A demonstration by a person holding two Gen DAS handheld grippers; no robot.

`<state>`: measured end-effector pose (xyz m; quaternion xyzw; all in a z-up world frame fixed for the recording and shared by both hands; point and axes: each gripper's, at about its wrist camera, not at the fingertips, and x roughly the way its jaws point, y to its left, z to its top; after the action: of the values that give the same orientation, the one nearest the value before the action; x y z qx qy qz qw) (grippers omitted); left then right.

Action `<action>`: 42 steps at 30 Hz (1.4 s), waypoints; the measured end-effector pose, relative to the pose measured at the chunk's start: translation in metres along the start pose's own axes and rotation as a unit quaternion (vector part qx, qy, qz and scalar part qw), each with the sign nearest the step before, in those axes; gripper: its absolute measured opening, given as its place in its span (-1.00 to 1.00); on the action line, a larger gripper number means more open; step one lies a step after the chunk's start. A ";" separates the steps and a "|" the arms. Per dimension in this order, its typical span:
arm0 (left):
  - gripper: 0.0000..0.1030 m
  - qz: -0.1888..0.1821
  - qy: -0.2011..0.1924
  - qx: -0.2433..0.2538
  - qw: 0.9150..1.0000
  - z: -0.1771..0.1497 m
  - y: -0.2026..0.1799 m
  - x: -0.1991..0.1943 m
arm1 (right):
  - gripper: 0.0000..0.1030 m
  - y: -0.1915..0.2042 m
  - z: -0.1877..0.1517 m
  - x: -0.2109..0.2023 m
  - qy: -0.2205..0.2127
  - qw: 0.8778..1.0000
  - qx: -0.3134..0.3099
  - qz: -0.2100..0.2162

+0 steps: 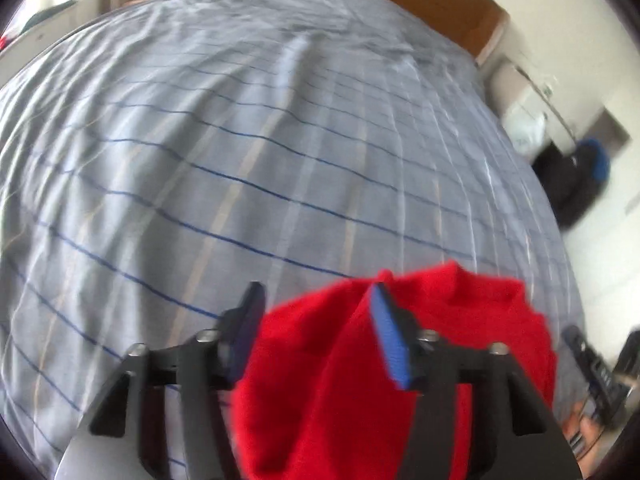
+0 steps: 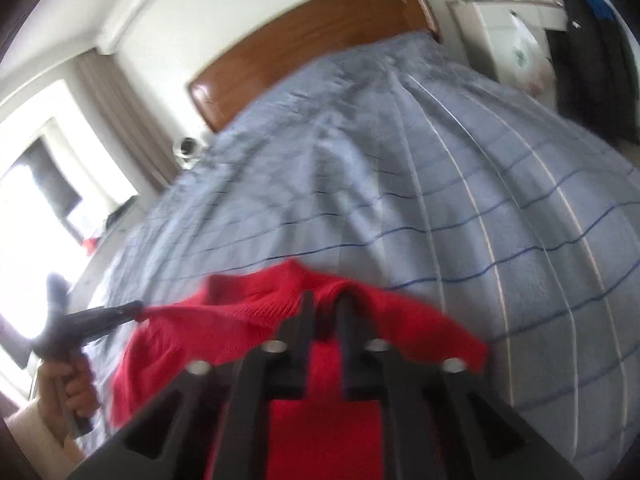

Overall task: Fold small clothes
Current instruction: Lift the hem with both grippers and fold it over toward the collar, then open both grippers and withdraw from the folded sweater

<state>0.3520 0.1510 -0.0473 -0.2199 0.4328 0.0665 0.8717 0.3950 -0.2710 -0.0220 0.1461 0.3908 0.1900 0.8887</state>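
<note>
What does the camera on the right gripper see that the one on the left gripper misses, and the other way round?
Only the right wrist view shows the person's hand holding the left gripper, a bright window with curtains, and the right gripper itself. Only the left wrist view shows the left gripper's blue pads standing apart. Both show the red knitted garment on the blue-grey striped bed cover, the wooden headboard and a small white camera-like device.
</note>
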 end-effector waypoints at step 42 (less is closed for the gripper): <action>0.99 0.075 -0.062 0.220 0.971 -0.239 0.014 -0.088 | 0.94 0.037 -0.224 -0.117 0.027 0.971 -0.133 -0.198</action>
<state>0.1203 0.0646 -0.1095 0.0147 0.3974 0.0489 0.9162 0.1464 -0.2660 -0.0783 -0.0592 0.4068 0.0643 0.9093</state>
